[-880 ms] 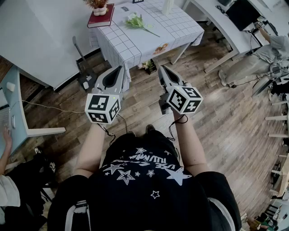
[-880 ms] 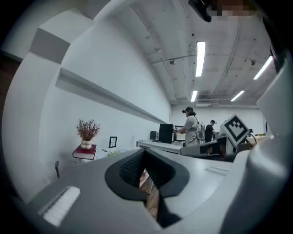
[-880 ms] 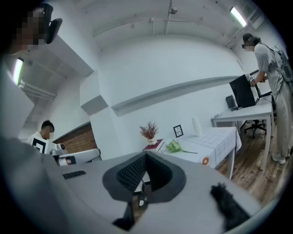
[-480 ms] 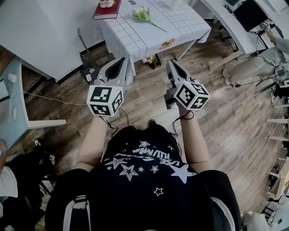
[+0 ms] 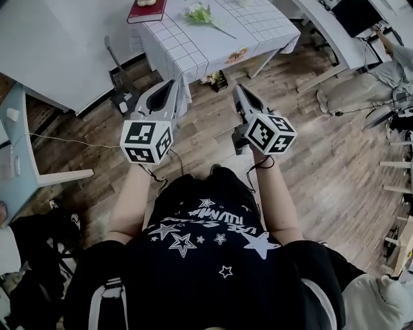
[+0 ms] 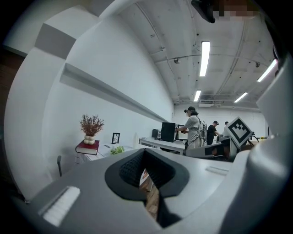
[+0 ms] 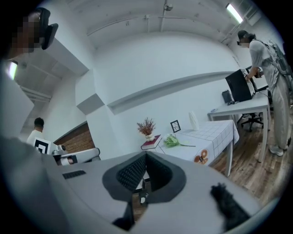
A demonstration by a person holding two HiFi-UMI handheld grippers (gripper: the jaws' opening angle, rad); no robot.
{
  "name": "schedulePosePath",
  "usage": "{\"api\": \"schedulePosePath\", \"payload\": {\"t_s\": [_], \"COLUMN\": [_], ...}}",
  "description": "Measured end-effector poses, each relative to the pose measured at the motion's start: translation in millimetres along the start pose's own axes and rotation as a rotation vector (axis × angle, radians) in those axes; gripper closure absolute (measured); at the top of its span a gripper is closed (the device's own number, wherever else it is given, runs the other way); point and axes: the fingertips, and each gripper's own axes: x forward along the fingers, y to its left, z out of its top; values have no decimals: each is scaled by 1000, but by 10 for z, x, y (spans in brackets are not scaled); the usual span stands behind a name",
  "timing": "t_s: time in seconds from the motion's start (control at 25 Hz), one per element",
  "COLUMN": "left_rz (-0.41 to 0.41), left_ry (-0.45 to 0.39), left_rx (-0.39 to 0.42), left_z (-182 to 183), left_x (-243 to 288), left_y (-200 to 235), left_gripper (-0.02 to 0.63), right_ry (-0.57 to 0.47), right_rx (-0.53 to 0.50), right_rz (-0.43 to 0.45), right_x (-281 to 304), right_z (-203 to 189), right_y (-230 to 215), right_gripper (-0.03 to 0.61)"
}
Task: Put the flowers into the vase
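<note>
We see a brown wood floor (image 5: pixel 335 161), a white wall (image 7: pixel 151 68) far off, a table with a checked cloth (image 5: pixel 187 51) and long ceiling lights (image 6: pixel 204 57).

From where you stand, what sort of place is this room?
Probably an office or lab used as a workroom: a desk with a monitor, overhead strip lights, and a small staged table with flowers.

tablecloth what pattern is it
The tablecloth is white with a thin grid, clearest in the head view.
</note>
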Motion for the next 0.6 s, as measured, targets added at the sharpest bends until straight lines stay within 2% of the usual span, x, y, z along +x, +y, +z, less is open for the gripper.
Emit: {"api": "schedulePosePath", "payload": {"t_s": [0.2,0.32,0.44,0.6], "left_rz": [1,0,6,24], "left_ry": [9,9,3,-3], "left_rx": [-29,-24,-16,56], "left_z": [-92,-103,-95,-42], "left_x": [64,157,273,489], "left_y": [87,97,91,86], "left_gripper": [606,606,604,606], "right_ry": [36,43,10,-1], "right_rx": [2,-54,-55,-69], "right_rz": [40,18,4,35], "right_x": [24,69,122,290], "right_z": [-159,-138,-25,73], "right_y": [-11,-146,-306,-539], "right_gripper": [566,566,566,566]}}
